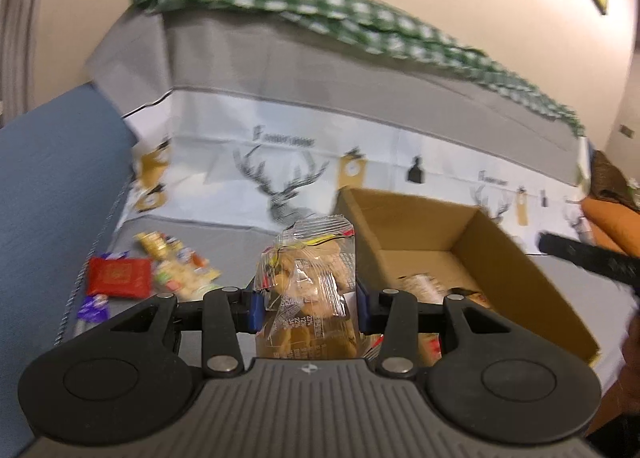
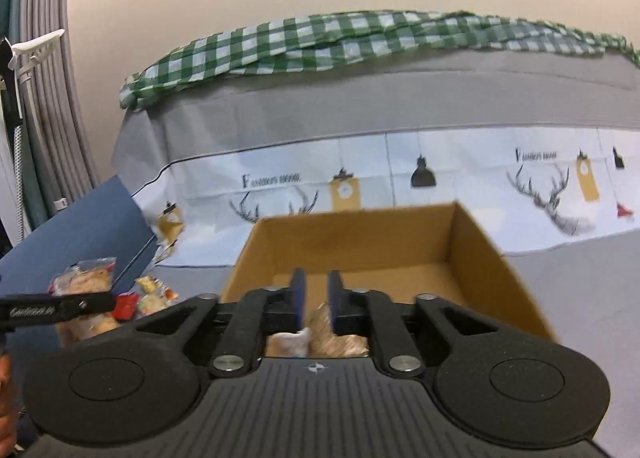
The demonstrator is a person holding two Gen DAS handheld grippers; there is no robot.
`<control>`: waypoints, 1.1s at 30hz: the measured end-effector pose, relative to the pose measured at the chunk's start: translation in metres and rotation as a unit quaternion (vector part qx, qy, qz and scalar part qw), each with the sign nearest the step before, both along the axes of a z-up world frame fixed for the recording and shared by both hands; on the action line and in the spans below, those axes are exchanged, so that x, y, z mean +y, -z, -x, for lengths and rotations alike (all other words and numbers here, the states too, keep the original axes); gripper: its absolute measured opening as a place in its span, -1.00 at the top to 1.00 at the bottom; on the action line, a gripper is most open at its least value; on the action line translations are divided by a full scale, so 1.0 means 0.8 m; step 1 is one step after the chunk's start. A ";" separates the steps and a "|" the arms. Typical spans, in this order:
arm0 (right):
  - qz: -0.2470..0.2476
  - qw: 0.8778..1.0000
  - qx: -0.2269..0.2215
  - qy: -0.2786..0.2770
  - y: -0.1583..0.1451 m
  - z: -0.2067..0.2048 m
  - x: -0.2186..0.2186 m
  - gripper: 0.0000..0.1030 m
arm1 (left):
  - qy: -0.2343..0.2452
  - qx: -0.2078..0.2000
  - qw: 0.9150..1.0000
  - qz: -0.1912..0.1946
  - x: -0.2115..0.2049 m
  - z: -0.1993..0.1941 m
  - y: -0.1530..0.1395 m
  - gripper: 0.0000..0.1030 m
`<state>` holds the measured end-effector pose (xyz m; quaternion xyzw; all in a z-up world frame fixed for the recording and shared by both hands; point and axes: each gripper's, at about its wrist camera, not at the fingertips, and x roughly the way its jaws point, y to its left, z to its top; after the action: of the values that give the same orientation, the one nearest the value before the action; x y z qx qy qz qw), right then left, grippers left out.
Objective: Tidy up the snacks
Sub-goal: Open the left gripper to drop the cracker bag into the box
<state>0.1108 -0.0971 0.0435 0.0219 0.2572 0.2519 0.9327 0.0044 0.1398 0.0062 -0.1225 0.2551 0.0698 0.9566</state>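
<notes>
My left gripper [image 1: 308, 298] is shut on a clear bag of biscuits [image 1: 308, 266], which stands upright between the blue pads, left of the open cardboard box [image 1: 440, 226]. My right gripper [image 2: 317, 298] hovers over the near part of the box [image 2: 360, 238]. Its jaws stand a narrow gap apart with nothing between them. Wrapped snacks [image 2: 320, 338] lie on the box floor below it. Loose snacks lie left of the box: a red packet [image 1: 118, 278], mixed packets [image 1: 176, 262], a purple one [image 1: 94, 308]. The right wrist view shows the left gripper's finger [image 2: 60, 308] and its bag [image 2: 84, 282].
A grey surface carries the box and snacks. Behind rises a deer-print cloth [image 2: 460, 186] with a green checked cloth [image 2: 320, 38] on top. A blue cushion [image 1: 60, 178] borders the left. An orange object [image 1: 612, 218] lies far right.
</notes>
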 end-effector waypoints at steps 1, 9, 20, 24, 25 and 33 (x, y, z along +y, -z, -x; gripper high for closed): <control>0.005 1.000 -0.010 0.005 -0.003 -0.005 -0.005 0.15 | 0.009 -0.009 1.000 0.000 -0.007 -0.001 -0.002 0.10; 0.025 0.996 0.002 0.086 0.020 -0.028 -0.046 -0.22 | 0.131 -0.068 0.989 0.023 -0.087 -0.017 -0.013 0.07; 0.027 0.989 0.013 0.147 0.027 -0.047 -0.073 -0.53 | 0.172 -0.066 0.982 0.040 -0.130 -0.047 0.004 -0.38; 0.035 0.989 0.014 0.142 0.030 -0.048 -0.065 -0.53 | 0.147 -0.076 0.985 0.040 -0.110 -0.043 0.001 -0.38; 0.036 0.989 0.014 0.140 0.030 -0.048 -0.062 -0.53 | 0.141 -0.074 0.986 0.042 -0.105 -0.043 0.002 -0.36; 0.039 0.994 0.011 0.101 0.028 -0.037 -0.023 -0.16 | 0.089 -0.058 0.993 0.048 -0.053 -0.041 -0.004 -0.02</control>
<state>0.1407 -0.1153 0.0211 0.0138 0.2734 0.1454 0.9507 0.0370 0.0977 0.0093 -0.1488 0.2123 -0.0353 0.9651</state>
